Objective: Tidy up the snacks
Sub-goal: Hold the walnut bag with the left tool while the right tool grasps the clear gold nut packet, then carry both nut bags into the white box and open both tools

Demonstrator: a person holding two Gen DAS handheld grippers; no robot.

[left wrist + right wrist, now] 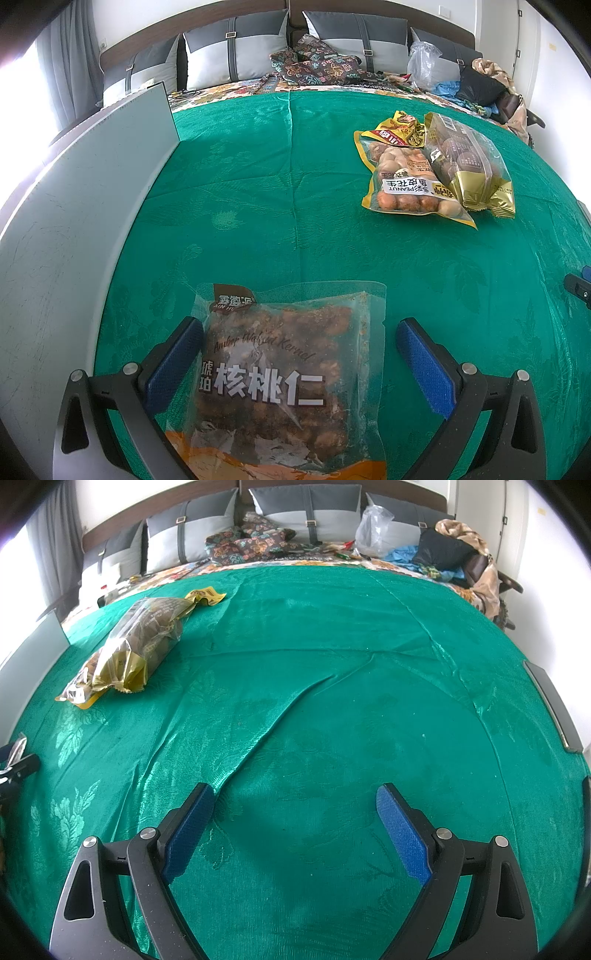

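My left gripper (pixel 299 332) sits low over the green cloth (pixel 277 192), its 2 blue-padded fingers (pixel 173 354) spread wide. Between them lies the walnut kernel bag (pixel 288 373), flat on the cloth with its printed face up; the left pad is just beside the bag's edge, and I cannot tell whether it touches, while the right pad stands clear of it. Along my left side runs a pale grey panel (pixel 74 229), upright at the cloth's edge.

My right gripper (pixel 295 801) is likewise spread wide, with nothing between its fingers but bare cloth and a long crease (pixel 280 716) running away from the left pad.

Farther out in the left view, 2 more snacks lie together: the peanut bag (pixel 402 181) with a yellow border, and the gold-ended pastry pack (pixel 469 162) resting partly on its right side. A small yellow wrapper (pixel 400 127) lies touching their far ends. They are well apart from the walnut bag. In the right view the same pile shows far off to the left.

Beyond the cloth are grey pillows (pixel 236 51) against the headboard, a dark patterned bundle (pixel 314 62), a clear plastic bag (pixel 423 62) and a heap of clothes (pixel 487 85).
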